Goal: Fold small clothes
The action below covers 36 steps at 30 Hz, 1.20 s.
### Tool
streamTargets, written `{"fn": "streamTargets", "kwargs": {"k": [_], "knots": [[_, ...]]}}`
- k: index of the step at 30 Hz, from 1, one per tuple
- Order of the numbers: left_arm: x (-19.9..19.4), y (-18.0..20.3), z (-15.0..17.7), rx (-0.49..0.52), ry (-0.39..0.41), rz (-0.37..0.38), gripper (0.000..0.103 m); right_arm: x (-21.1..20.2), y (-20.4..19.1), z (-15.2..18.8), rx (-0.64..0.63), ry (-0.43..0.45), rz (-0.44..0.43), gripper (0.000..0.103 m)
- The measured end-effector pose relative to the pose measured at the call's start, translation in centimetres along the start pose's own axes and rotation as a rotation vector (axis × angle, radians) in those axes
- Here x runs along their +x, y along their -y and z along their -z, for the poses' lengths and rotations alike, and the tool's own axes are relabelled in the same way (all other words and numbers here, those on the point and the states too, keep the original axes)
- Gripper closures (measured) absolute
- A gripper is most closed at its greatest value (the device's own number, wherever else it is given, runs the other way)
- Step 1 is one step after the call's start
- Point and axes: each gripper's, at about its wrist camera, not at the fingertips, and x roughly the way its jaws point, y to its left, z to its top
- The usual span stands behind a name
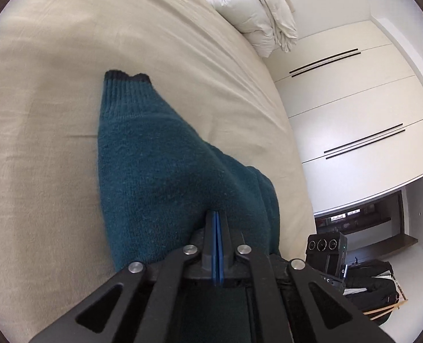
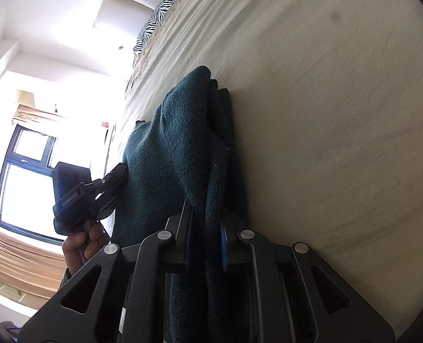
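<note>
**Teal sweater on the bed, pinched from two sides**

Left wrist view: the left gripper [image 1: 217,220] has its two blue-lined fingers pressed together, with almost no gap between them. Their tips sit against a raised ridge of the teal sweater [image 1: 160,165]; whether a thin fold of knit is caught between them cannot be told. The sweater lies on the beige bed sheet [image 1: 45,91], its ribbed, dark-edged cuff [image 1: 127,77] pointing away from the camera. Only this view shows the white duvet [image 1: 248,8] bunched at the far end of the bed, the white wardrobe doors [image 1: 354,108] beyond the bed's right edge, and the dark bags [image 1: 365,283] on the floor. Bare sheet spreads wide to the left of the sweater and beyond the cuff; to the right the bed edge is near.

Right wrist view: the right gripper [image 2: 205,228] pinches a thick, layered fold of the sweater [image 2: 177,143], the cloth filling the narrow gap between its fingers. Only here can the left gripper [image 2: 117,174] be seen from outside, at the sweater's left edge, held by a hand [image 2: 82,243]. A zebra-print pillow [image 2: 157,17] lies far up the bed and a window [image 2: 22,171] stands at the left. The sheet [image 2: 340,114] right of the sweater is open.
</note>
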Motion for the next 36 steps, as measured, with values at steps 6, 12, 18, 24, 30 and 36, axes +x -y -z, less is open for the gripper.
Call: {"fn": "streamTargets", "kwargs": {"k": [6, 12, 18, 24, 30, 36], "knots": [[0.1, 0.4, 0.6, 0.058, 0.025, -0.026, 0.098, 0.1, 0.8, -0.1, 0.011, 0.007, -0.034, 0.091], [-3.2, 2.0, 2.7, 0.046, 0.044, 0.040, 0.079, -0.7, 0.5, 0.4, 0.028, 0.018, -0.026, 0.088], [-4.6, 4.5, 9.2, 0.168, 0.005, 0.004, 0.076, -2.8, 0.1, 2.9, 0.064, 0.031, -0.045, 0.077], [-3.1, 2.4, 12.5, 0.139, -0.038, -0.028, 0.098, -3.7, 0.5, 6.1, 0.047, 0.033, -0.023, 0.077], [-3.0, 2.4, 12.2, 0.129, -0.042, -0.042, 0.099, -4.8, 0.0, 7.3, 0.035, 0.055, 0.026, 0.077], [-3.3, 4.0, 13.8, 0.181, -0.038, -0.060, 0.080, -9.6, -1.6, 8.0, 0.000, 0.154, 0.070, 0.077]]}}
